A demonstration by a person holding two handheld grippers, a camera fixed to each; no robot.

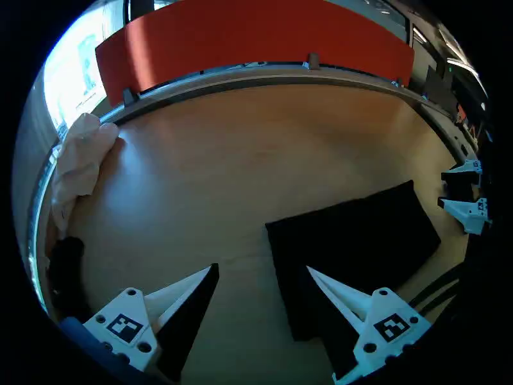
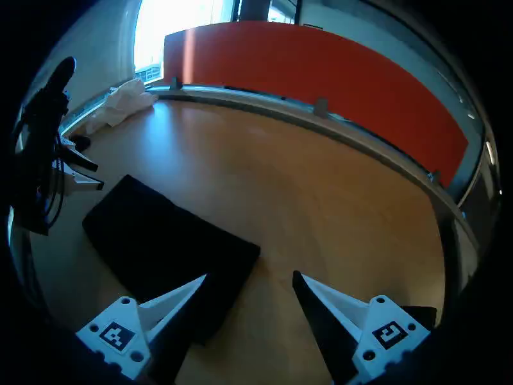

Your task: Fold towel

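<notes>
The left tool (image 1: 261, 269) is released, its fingers spread wide with nothing between them. One finger crosses the near corner of the towel (image 1: 365, 237) in the left gripper view; whether it touches the cloth cannot be told. The right tool (image 2: 250, 276) is also released and holds nothing. One of its fingers overlaps the towel's near edge, and contact is again unclear.

The towel lies flat on the wooden tabletop (image 1: 211, 173) as a dark folded rectangle between the two tools. It is so black that its folds and layers are hard to make out.

A cream cloth (image 1: 80, 163) is bunched at the tabletop's far edge, below an orange screen (image 1: 256, 38). In the right gripper view a dark object (image 2: 423, 314) sits partly hidden behind one finger.
</notes>
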